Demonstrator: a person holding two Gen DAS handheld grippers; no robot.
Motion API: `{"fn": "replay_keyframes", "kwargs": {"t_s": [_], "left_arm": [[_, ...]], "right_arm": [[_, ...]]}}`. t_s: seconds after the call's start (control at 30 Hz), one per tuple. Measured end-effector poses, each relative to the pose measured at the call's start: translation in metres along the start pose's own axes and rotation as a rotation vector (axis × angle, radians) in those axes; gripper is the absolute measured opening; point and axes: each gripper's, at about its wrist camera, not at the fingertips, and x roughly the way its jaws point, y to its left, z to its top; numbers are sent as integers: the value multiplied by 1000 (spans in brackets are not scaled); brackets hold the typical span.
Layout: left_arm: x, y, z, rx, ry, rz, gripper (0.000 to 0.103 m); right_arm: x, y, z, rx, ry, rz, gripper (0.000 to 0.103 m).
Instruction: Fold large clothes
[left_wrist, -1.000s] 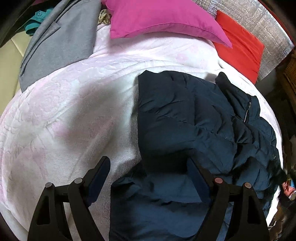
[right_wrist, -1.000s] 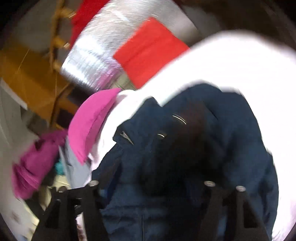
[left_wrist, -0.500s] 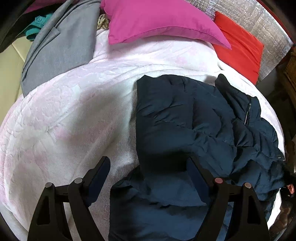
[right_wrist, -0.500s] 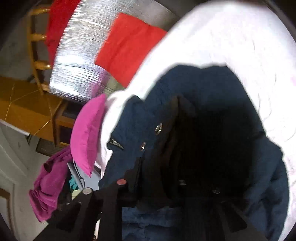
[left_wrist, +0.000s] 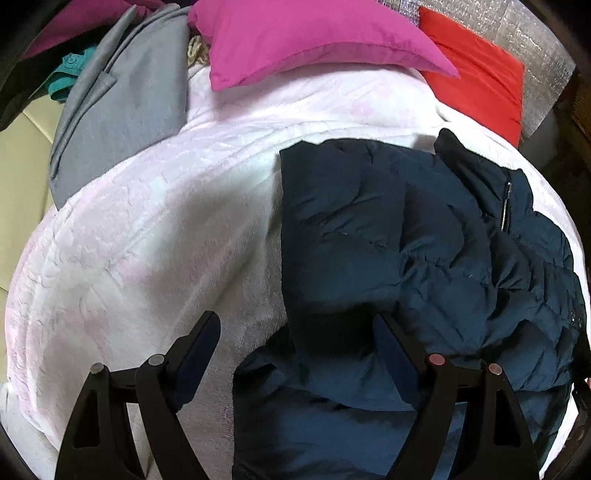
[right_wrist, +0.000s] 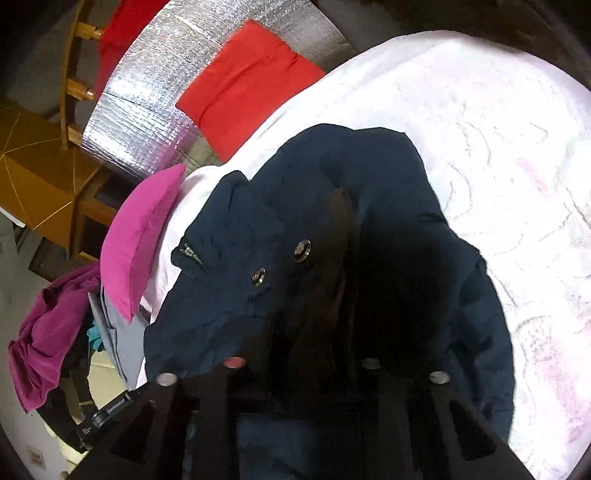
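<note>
Two grippers worked a half-folded navy jacket (left_wrist: 399, 236) on a pale pink blanket (left_wrist: 155, 229).

Left to right: a grey garment (left_wrist: 118, 110) lay at the blanket's far edge, then a magenta pillow (left_wrist: 303, 37) and a red cushion (left_wrist: 480, 81); no containers showed. The left gripper (left_wrist: 295, 332) hung with fingers apart over the jacket's near edge. The right gripper (right_wrist: 306, 365) sat buried in dark fabric; whether it pinched was unclear. Next, likely, another fold across the bulky middle.

One navy jacket (left_wrist: 388, 229), two pillows (left_wrist: 295, 40), one grey garment (left_wrist: 122, 110)
</note>
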Motion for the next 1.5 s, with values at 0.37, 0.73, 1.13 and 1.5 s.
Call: {"fn": "replay_keyframes", "kwargs": {"t_s": [0.37,0.73,1.13,1.5], "left_arm": [[-55,-35,-4,114,-279,9,85],[-39,-63,-12,213,-243,23,85],[-35,-67,-14,220,-231,36,85],[-21,-67,-15,228,-180,64,85]], "right_arm": [[-48,79,-19,-460,-178,-332,79],[-45,125,-57,-671,-214,-488,79],[-37,143,-66,-729,-249,-566,79],[-19,135,-62,-693,-179,-524,77]]}}
